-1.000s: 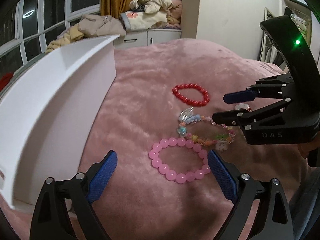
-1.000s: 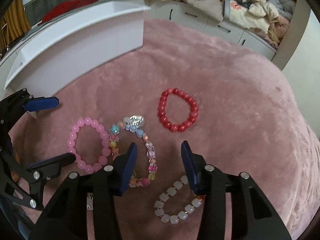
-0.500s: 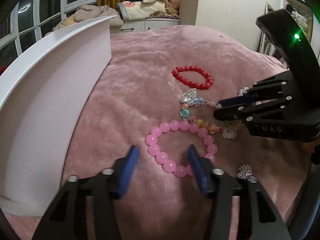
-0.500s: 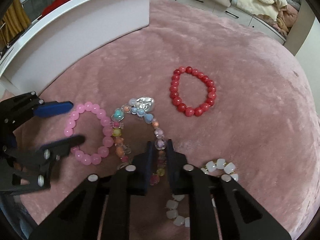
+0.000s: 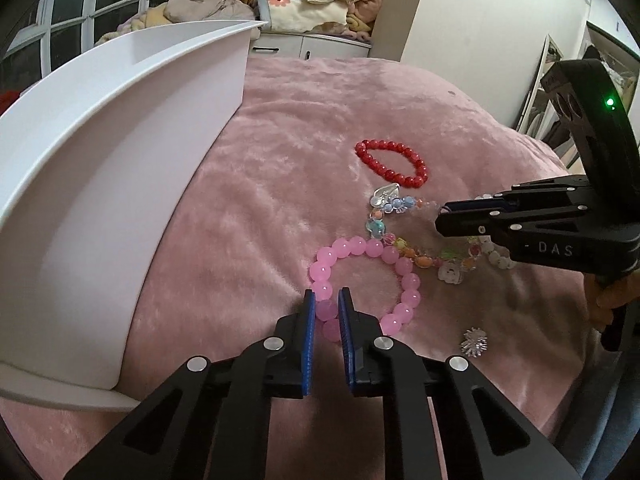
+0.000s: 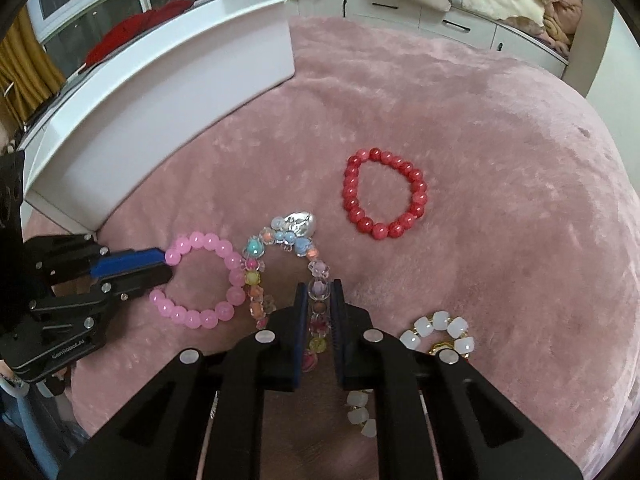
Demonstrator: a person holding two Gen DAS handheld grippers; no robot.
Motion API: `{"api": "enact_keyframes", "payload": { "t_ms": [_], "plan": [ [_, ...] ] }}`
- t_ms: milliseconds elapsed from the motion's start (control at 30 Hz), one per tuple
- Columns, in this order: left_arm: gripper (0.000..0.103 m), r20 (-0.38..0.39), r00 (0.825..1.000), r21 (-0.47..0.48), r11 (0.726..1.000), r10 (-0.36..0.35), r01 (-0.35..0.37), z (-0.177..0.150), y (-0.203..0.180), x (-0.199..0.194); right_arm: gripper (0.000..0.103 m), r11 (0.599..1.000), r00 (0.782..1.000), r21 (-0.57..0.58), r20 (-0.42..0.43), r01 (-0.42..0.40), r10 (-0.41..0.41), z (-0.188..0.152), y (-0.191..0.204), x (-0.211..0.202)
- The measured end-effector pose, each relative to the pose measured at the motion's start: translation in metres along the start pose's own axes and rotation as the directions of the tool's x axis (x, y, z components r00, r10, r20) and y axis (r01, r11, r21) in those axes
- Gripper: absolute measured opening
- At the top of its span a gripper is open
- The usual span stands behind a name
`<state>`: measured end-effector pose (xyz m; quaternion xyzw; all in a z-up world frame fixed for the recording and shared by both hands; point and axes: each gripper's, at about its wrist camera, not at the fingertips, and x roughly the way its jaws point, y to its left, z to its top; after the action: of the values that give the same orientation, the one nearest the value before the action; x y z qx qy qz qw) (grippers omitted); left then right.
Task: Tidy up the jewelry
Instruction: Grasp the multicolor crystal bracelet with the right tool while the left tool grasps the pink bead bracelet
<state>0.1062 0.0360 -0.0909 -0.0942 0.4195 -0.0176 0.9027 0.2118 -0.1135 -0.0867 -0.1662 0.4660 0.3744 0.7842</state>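
Observation:
Several bead bracelets lie on a pink plush blanket (image 5: 304, 184). My left gripper (image 5: 326, 300) is closing its blue pads on the near-left beads of the pink bracelet (image 5: 404, 266), and they press a bead from both sides. In the right wrist view the same left gripper (image 6: 162, 268) grips the left side of the pink bracelet (image 6: 234, 278). My right gripper (image 6: 319, 292) is shut on the right strand of the multicoloured bracelet (image 6: 253, 246), which carries a silver heart charm. Seen from the left wrist, that right gripper (image 5: 444, 216) sits over the multicoloured bracelet (image 5: 376, 226).
A red bracelet (image 6: 418, 198) lies free farther back, and a white bracelet (image 6: 440, 320) lies beside the right gripper. A white tray (image 5: 120, 140) stands along the left. A small silver brooch (image 5: 474, 342) rests near the front right. Cabinets and piled laundry fill the background.
Both grippers have gone from standing open above the bracelets to being shut on them. The left one came down on the pink bracelet, the right one on the multicoloured strand.

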Motion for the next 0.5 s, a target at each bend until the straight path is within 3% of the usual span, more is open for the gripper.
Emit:
{"api": "enact_keyframes", "payload": {
  "t_ms": [133,333,500],
  "plan": [
    [0.016,0.004,1.0,-0.012,1.0,-0.016,0.016,0.001,-0.001,-0.009,0.012,1.0,1.0,0.025,0.02,-0.008,0.008,0.0,-0.005,-0.006],
    [0.016,0.034,0.999,0.055,0.998,-0.027,0.025,0.004,-0.016,-0.026,0.012,0.998,0.998,0.045,0.06,-0.036,0.033,0.001,-0.007,-0.016],
    [0.016,0.056,0.997,0.077,0.996,-0.048,0.043,0.01,-0.023,-0.039,0.012,0.99,0.988,0.091,0.125,-0.104,0.092,0.003,-0.012,-0.033]
  ]
}}
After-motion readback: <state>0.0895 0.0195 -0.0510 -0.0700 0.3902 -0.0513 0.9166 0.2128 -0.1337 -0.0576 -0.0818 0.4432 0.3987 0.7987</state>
